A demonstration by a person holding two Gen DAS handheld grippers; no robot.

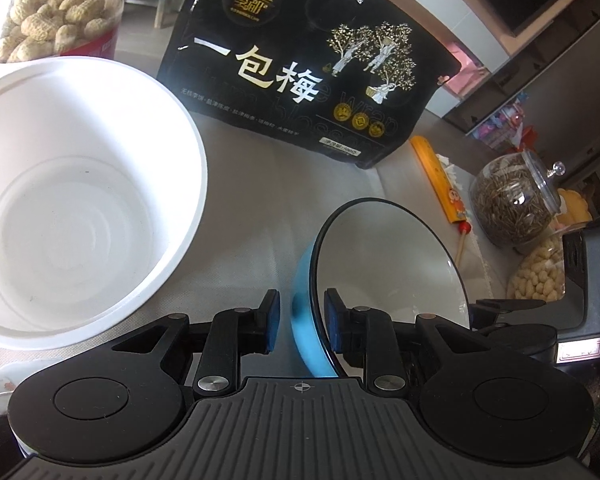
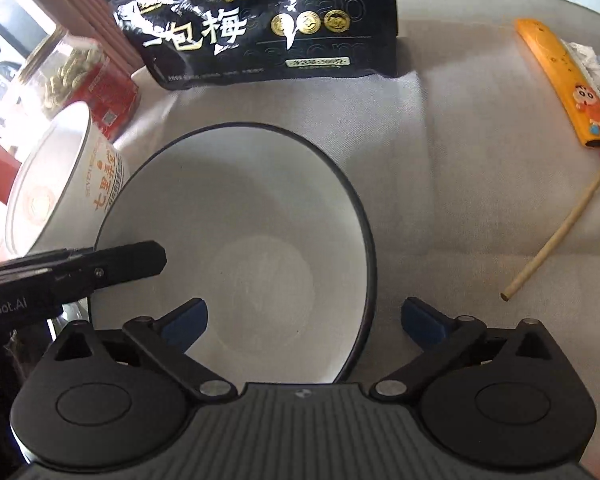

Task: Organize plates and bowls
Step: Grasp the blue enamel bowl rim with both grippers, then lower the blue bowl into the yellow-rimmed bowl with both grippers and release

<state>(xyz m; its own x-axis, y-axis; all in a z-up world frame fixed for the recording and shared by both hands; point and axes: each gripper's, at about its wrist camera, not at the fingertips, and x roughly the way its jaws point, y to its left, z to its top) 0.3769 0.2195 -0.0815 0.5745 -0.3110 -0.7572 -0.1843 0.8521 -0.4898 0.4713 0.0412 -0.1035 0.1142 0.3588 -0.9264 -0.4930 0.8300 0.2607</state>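
A blue bowl with a white inside and a black rim [image 1: 384, 264] stands tilted in the left wrist view. My left gripper [image 1: 302, 318] straddles its rim, one pad on the blue outside, one inside, jaws close on the wall. The same bowl [image 2: 236, 264] fills the right wrist view. My right gripper [image 2: 304, 320] is open wide, its right pad outside the bowl's right rim, holding nothing. The left gripper's finger [image 2: 112, 262] shows at the bowl's left edge. A white paper bowl [image 1: 72, 200] with orange print [image 2: 64, 184] sits to the left.
A black snack bag [image 1: 304, 64] stands behind the bowls. A peanut jar [image 1: 48, 12] is at far left. A yellow case with a wooden stick [image 2: 560, 92], a glass jar of seeds [image 1: 512, 200] and a bag of nuts [image 1: 536, 272] lie right. Grey cloth [image 2: 460, 200] covers the table.
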